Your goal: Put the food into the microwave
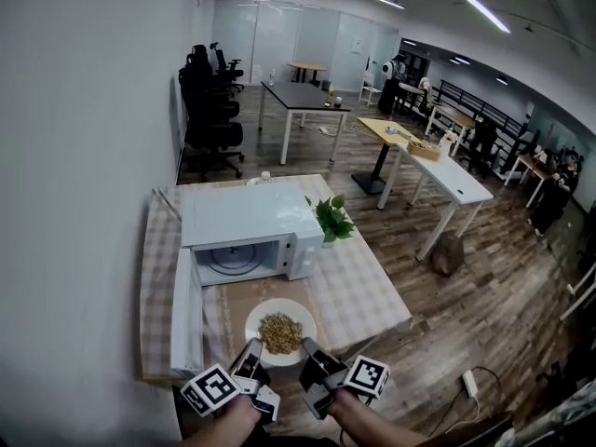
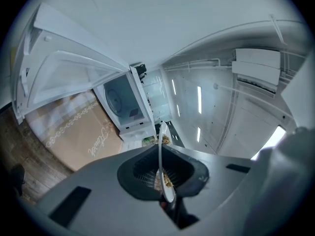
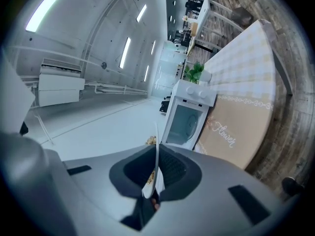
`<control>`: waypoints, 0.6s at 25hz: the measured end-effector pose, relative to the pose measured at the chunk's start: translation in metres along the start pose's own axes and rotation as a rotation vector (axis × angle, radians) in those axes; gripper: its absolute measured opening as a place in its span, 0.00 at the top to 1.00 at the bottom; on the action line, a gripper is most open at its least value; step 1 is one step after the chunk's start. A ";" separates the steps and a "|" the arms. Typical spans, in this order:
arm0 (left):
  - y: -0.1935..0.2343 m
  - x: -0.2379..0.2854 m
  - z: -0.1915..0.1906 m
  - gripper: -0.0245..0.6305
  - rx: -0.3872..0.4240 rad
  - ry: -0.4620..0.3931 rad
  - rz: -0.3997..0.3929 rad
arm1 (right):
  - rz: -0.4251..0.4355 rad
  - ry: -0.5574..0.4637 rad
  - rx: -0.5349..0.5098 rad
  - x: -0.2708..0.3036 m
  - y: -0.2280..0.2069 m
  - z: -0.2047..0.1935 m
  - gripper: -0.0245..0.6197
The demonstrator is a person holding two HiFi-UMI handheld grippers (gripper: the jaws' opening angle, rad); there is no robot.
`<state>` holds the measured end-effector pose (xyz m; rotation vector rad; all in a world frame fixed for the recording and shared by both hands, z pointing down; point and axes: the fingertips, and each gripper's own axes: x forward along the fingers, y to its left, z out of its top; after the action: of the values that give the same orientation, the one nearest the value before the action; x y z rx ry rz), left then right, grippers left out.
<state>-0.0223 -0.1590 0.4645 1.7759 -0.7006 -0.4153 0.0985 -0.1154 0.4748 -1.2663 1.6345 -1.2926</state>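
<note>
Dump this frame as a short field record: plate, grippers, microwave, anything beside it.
plate: white plate carrying food, in front of the microwave's opening
left gripper: left gripper shut on the plate's near rim
right gripper: right gripper shut on the plate's near rim
microwave: white microwave on the table
door: door swung fully open to the left
beside: plant at the microwave's right
</note>
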 end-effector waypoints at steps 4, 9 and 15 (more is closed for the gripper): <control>0.009 0.007 0.007 0.93 -0.001 0.004 0.001 | -0.020 -0.005 0.003 0.011 -0.007 0.001 0.93; 0.017 0.018 0.016 0.93 0.002 -0.003 0.002 | -0.032 0.001 -0.012 0.025 -0.014 0.007 0.93; 0.032 0.033 0.024 0.93 -0.013 -0.007 0.027 | -0.033 0.036 0.003 0.046 -0.026 0.013 0.93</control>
<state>-0.0189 -0.2042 0.4894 1.7517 -0.7251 -0.4072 0.1037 -0.1638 0.4984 -1.2804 1.6424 -1.3448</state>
